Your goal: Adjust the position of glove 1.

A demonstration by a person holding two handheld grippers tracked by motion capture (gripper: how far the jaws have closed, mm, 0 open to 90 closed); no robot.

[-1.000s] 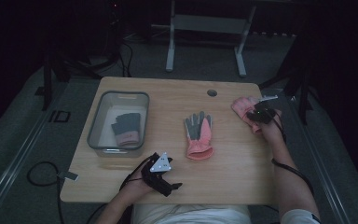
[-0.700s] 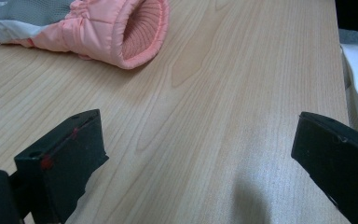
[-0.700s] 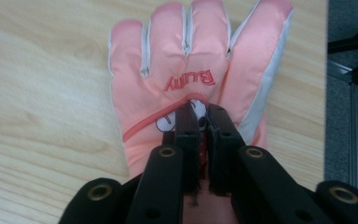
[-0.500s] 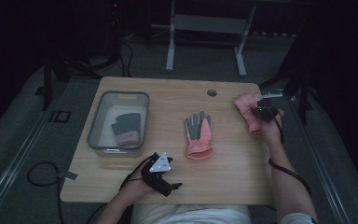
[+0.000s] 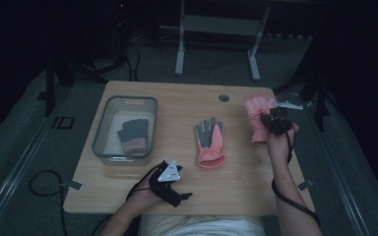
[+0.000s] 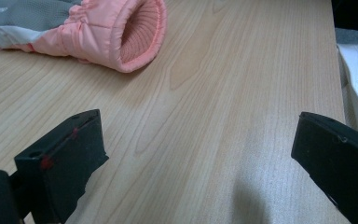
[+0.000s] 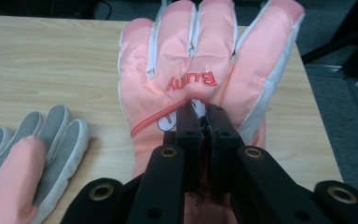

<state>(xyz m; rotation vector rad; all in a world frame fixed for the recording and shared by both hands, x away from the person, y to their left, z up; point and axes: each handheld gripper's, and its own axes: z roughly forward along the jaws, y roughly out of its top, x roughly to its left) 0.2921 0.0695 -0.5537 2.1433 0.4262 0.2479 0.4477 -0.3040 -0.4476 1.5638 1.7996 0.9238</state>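
While pinched, pink glove point(image 7: 200, 70), right claw point(image 7: 204, 122), seemingly lifted

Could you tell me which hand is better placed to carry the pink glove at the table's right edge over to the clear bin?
Right. The right gripper is already shut on that pink glove, pinching its back. The left gripper sits open over bare table near the front edge, well away from it, though closer to the clear bin.

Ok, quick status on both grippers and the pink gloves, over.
Right gripper shut on pink glove, lifted near table's far right corner. Left gripper open, at near edge. Second glove flat mid-table; bin holds a dark glove. Nothing in the way.
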